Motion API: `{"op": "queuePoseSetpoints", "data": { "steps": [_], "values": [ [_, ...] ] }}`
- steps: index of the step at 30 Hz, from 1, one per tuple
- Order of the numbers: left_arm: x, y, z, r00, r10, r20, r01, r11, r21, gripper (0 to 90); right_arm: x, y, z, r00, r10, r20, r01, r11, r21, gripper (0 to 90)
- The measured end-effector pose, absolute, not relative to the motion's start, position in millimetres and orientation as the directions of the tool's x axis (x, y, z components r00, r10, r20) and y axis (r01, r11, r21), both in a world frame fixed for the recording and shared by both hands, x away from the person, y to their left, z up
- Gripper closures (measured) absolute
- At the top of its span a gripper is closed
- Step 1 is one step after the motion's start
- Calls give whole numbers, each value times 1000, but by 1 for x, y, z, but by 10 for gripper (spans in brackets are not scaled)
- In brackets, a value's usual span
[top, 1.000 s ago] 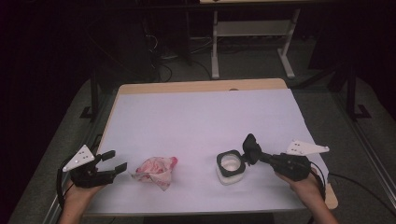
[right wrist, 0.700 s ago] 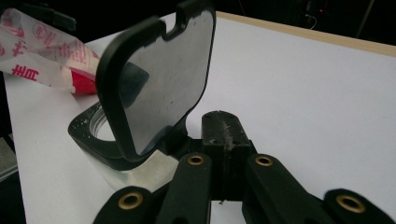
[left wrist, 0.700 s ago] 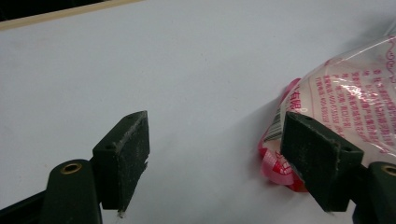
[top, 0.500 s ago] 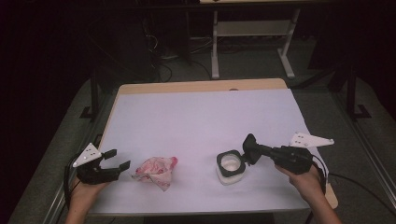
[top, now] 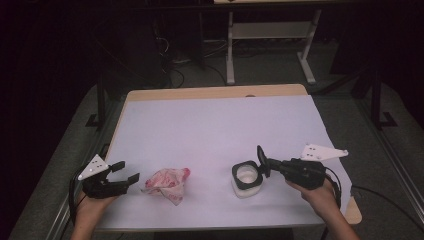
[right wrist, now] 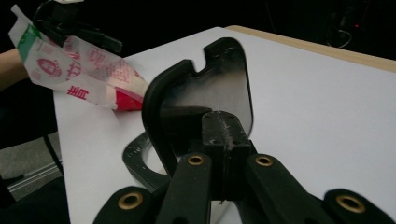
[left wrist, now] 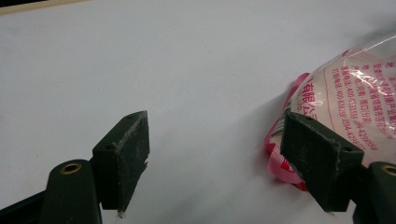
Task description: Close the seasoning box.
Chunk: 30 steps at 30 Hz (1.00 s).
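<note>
A crumpled clear plastic bag [top: 167, 182] with red print lies on the white sheet at the front left. My left gripper [top: 128, 171] stands open just left of it. In the left gripper view the bag [left wrist: 355, 88] lies behind the right pad, and nothing is between the jaws of the left gripper [left wrist: 222, 149]. A small white container [top: 246, 179] with a black rim sits front right. My right gripper [top: 266, 165] is shut on its black lid [top: 260, 161], which stands on edge over the container's right rim. The right gripper view shows the lid [right wrist: 219, 79] pinched by my right gripper [right wrist: 224, 135].
The white sheet [top: 220, 125] covers a wooden table, whose bare edge shows at the back [top: 215, 92]. A white desk frame [top: 270, 30] and cables stand on the dark floor beyond. The table's front edge runs close to both hands.
The right hand has risen slightly and drawn a little to the right with the lid in its jaws. The left gripper and the bag have stayed put.
</note>
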<state>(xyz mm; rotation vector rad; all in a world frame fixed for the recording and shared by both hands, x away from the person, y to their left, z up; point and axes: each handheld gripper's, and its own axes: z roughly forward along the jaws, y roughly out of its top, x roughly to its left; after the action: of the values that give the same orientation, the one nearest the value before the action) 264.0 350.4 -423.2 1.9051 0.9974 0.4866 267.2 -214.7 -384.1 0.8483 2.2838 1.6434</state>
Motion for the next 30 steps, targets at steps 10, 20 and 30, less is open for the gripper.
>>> {"op": "queuePoseSetpoints", "data": {
  "steps": [10,20,30],
  "values": [
    [263,351,-423,588,806,-68,442,-250,861,238,267,-197,-389,-834,531,151,327,253,911,900],
    [261,354,-420,589,805,-73,440,-244,864,237,270,-218,-389,-783,608,130,340,243,909,822],
    [260,355,-421,592,803,-64,433,-250,866,237,278,-240,-404,-709,694,126,383,228,895,528]
  ]
}}
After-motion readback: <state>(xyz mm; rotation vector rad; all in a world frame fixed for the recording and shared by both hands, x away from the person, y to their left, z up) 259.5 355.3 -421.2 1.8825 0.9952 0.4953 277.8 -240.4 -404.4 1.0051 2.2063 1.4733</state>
